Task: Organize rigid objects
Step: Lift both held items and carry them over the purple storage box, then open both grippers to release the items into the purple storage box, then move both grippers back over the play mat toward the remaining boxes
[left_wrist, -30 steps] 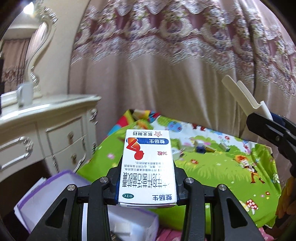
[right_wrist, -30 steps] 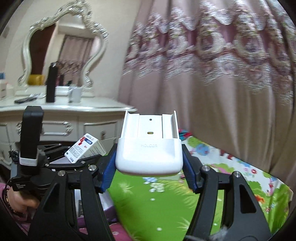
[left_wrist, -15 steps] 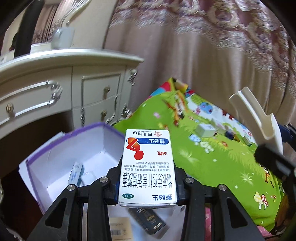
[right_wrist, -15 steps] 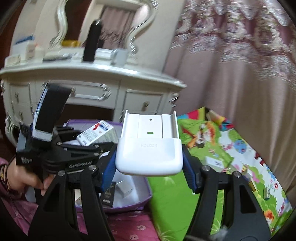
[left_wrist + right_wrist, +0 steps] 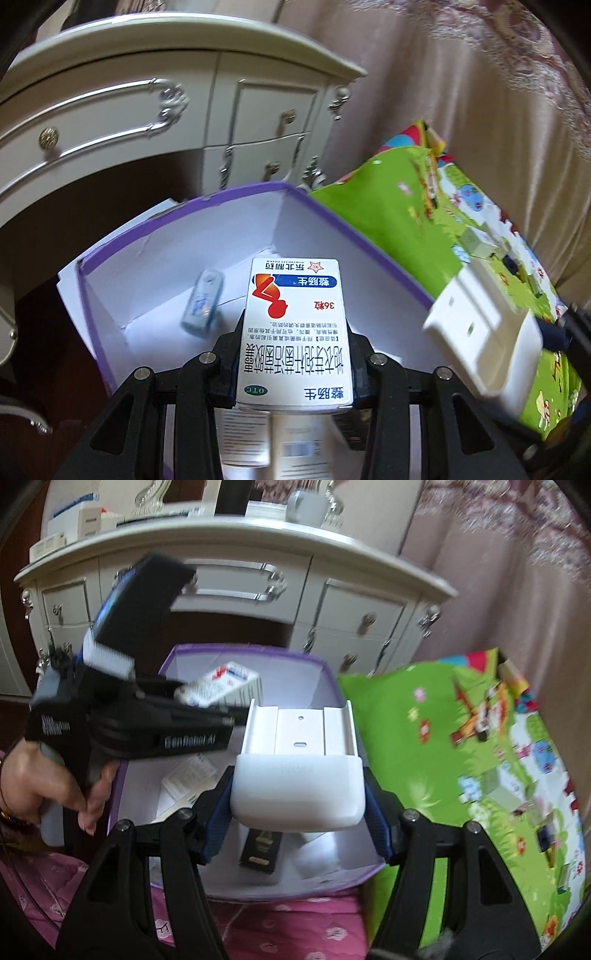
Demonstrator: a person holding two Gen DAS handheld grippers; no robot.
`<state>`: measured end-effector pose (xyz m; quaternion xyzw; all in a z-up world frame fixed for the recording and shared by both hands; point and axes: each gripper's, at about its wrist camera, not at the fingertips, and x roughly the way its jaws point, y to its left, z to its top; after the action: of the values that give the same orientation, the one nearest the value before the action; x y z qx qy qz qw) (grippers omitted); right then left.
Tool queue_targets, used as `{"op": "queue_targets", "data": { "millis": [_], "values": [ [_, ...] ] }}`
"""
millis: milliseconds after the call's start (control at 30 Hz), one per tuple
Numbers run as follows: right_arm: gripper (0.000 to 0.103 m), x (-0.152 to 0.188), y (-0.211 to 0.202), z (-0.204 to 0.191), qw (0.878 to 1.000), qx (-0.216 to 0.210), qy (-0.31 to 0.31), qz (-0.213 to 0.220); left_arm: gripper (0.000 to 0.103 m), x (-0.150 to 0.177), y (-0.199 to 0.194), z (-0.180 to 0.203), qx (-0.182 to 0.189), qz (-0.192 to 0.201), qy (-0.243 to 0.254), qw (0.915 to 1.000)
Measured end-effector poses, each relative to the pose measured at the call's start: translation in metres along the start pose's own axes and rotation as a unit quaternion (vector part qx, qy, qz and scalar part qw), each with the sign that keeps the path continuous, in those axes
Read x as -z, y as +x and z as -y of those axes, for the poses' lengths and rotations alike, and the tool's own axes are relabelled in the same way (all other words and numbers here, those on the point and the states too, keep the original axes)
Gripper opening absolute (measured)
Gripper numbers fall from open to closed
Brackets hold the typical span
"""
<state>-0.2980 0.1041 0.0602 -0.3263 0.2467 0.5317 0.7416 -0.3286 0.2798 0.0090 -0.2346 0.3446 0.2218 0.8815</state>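
My left gripper (image 5: 293, 363) is shut on a white medicine box (image 5: 293, 332) with a red figure and blue band, held over the open purple-rimmed white box (image 5: 207, 201). In the right wrist view the same medicine box (image 5: 221, 686) sticks out of the left gripper (image 5: 207, 698), which a hand holds. My right gripper (image 5: 297, 805) is shut on a white plastic holder (image 5: 299, 771), also above the purple-rimmed box (image 5: 240, 651). The white holder (image 5: 480, 332) enters the left wrist view from the right.
Inside the box lie a small pale blue packet (image 5: 203, 304), a black and gold item (image 5: 260, 851) and white cartons (image 5: 188, 775). A white dresser (image 5: 236, 576) stands behind. A green play mat (image 5: 461, 746) with several small items lies to the right. Pink quilt (image 5: 280, 926) lies in front.
Both grippers have come down and swung left from the curtain and play mat toward the purple-rimmed box, tilting downward. Each keeps its grip on its object.
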Motion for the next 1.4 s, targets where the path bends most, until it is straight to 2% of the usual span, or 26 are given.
{"op": "queue_targets", "data": {
  "millis": [100, 200, 267, 300, 333, 400, 500, 633, 700, 833, 900, 967, 1067, 1100, 1133, 1200, 1233, 1267, 1333, 1367, 1400],
  "values": [
    [0.067, 0.003, 0.013, -0.006, 1.0, -0.017, -0.001, -0.015, 0.042, -0.002, 0.003, -0.01, -0.015, -0.003, -0.006, 0.9999],
    [0.067, 0.007, 0.021, -0.015, 0.998, -0.051, -0.008, -0.022, 0.043, -0.008, 0.008, -0.015, -0.038, -0.01, 0.0, 0.9992],
    [0.068, 0.009, 0.021, -0.021, 0.997, -0.069, -0.014, -0.02, 0.053, -0.012, 0.01, -0.018, -0.072, -0.014, -0.005, 0.9973],
    [0.071, 0.011, 0.021, -0.022, 0.997, -0.071, -0.016, -0.019, 0.072, -0.015, 0.011, -0.02, -0.091, -0.016, -0.01, 0.9956],
    [0.074, 0.012, 0.021, -0.022, 0.998, -0.066, -0.017, -0.019, 0.086, -0.016, 0.011, -0.021, -0.104, -0.014, -0.013, 0.9944],
    [0.08, 0.016, 0.018, -0.017, 0.998, -0.055, -0.009, -0.016, 0.087, -0.017, 0.005, -0.019, -0.117, 0.0, -0.008, 0.9931],
    [0.081, 0.022, 0.005, 0.006, 0.998, -0.052, 0.037, -0.004, 0.088, -0.019, 0.004, -0.005, -0.126, 0.002, 0.021, 0.9918],
    [0.082, 0.036, -0.016, 0.049, 0.994, -0.022, 0.105, 0.013, 0.088, -0.021, 0.012, 0.021, -0.082, -0.029, 0.045, 0.9952],
    [0.084, 0.051, -0.032, 0.077, 0.989, 0.008, 0.143, 0.021, 0.088, -0.023, 0.015, 0.039, -0.049, -0.04, 0.05, 0.9968],
    [0.09, 0.092, -0.058, 0.128, 0.975, 0.076, 0.206, 0.018, 0.088, -0.023, 0.024, 0.106, 0.02, -0.06, 0.1, 0.9929],
    [0.09, 0.119, -0.068, 0.153, 0.965, 0.11, 0.24, 0.002, 0.088, -0.017, 0.037, 0.149, 0.057, -0.078, 0.144, 0.9848],
    [0.09, 0.154, -0.079, 0.179, 0.948, 0.146, 0.283, -0.019, 0.088, -0.009, 0.052, 0.197, 0.107, -0.102, 0.181, 0.9723],
    [0.09, 0.209, -0.095, 0.222, 0.915, 0.179, 0.36, -0.04, 0.088, 0.004, 0.08, 0.266, 0.158, -0.129, 0.236, 0.9503],
    [0.09, 0.22, -0.1, 0.233, 0.906, 0.187, 0.377, -0.043, 0.088, 0.008, 0.089, 0.284, 0.163, -0.133, 0.251, 0.9447],
    [0.09, 0.237, -0.106, 0.249, 0.892, 0.203, 0.401, -0.051, 0.088, 0.012, 0.102, 0.307, 0.16, -0.135, 0.271, 0.9396],
    [0.09, 0.261, -0.115, 0.273, 0.875, 0.223, 0.425, -0.066, 0.09, 0.016, 0.112, 0.335, 0.121, -0.116, 0.296, 0.9403],
    [0.09, 0.268, -0.114, 0.281, 0.871, 0.229, 0.429, -0.072, 0.092, 0.017, 0.12, 0.349, 0.101, -0.11, 0.311, 0.9388],
    [0.09, 0.277, -0.115, 0.291, 0.869, 0.234, 0.43, -0.079, 0.093, 0.017, 0.125, 0.357, 0.095, -0.105, 0.321, 0.9365],
    [0.09, 0.289, -0.106, 0.313, 0.87, 0.238, 0.419, -0.106, 0.103, 0.016, 0.133, 0.362, 0.097, -0.1, 0.336, 0.9316],
    [0.095, 0.293, -0.101, 0.321, 0.872, 0.234, 0.415, -0.116, 0.103, 0.014, 0.135, 0.36, 0.106, -0.099, 0.335, 0.9308],
    [0.102, 0.296, -0.1, 0.33, 0.875, 0.219, 0.419, -0.105, 0.103, 0.013, 0.136, 0.357, 0.114, -0.09, 0.339, 0.9293]
  ]
}}
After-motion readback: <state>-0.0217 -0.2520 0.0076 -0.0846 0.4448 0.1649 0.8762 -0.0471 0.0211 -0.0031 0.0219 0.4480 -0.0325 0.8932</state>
